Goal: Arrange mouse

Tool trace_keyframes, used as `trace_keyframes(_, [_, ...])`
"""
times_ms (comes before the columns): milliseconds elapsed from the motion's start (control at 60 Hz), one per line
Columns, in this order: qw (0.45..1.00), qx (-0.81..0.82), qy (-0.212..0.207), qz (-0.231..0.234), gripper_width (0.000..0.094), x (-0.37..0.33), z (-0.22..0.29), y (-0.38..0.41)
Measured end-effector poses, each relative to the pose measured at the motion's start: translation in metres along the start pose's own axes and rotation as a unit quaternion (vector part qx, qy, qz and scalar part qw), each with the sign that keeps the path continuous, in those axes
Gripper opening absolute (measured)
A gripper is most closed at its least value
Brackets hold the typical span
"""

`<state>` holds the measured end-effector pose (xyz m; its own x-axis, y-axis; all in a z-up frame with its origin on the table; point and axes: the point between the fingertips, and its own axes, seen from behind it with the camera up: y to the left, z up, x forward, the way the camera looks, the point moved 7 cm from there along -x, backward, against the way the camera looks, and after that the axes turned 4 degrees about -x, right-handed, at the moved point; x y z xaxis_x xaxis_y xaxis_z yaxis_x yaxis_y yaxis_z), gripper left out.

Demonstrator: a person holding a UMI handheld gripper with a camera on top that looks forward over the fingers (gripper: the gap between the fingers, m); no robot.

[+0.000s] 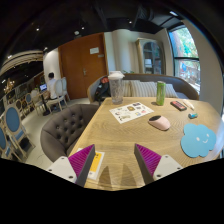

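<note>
A pinkish-white mouse (pixel 159 123) lies on the wooden table (pixel 125 138), well beyond my fingers and to their right. A light blue, roundish mouse mat (pixel 199 139) lies to the right of it, near the table's right edge. My gripper (pixel 113 160) hovers above the table's near edge. Its two fingers with magenta pads (pixel 81 159) stand wide apart with nothing between them.
On the table are an open booklet (pixel 129 112), a green bottle (pixel 160 93), a white jug (pixel 116 87), a dark phone-like thing (pixel 178 104) and a yellow-and-white card (pixel 95 167) by the left finger. A grey armchair (pixel 66 127) stands at the table's left.
</note>
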<state>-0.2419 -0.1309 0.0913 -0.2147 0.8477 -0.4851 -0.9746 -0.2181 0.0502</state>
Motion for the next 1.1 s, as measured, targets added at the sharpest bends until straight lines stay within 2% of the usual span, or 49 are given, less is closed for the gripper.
trace_keyframes(317, [1.0,0.001,-0.005,-0.018,0.0809,0.004,0.004,-0.039])
trace_keyframes(500, [0.998,-0.012,-0.005,-0.056,0.0808,0.028,0.007,-0.097])
trace_keyframes(633, [0.993,-0.043,0.023,-0.112,0.0809,0.064,0.008,-0.158])
trace_keyframes(733, [0.99,-0.056,0.035,-0.126,0.0807,0.093,0.012,-0.188])
trace_keyframes(850, [0.99,-0.051,0.056,-0.119,0.0805,0.123,0.015,-0.207])
trace_keyframes(883, [0.992,-0.047,0.048,-0.109,0.0795,0.131,0.02,-0.208])
trace_keyframes(1050, [0.995,-0.003,0.062,-0.075,0.08,0.161,0.032,-0.217])
trace_keyframes(1100, [0.995,0.006,0.06,-0.077,0.0787,0.169,0.037,-0.223])
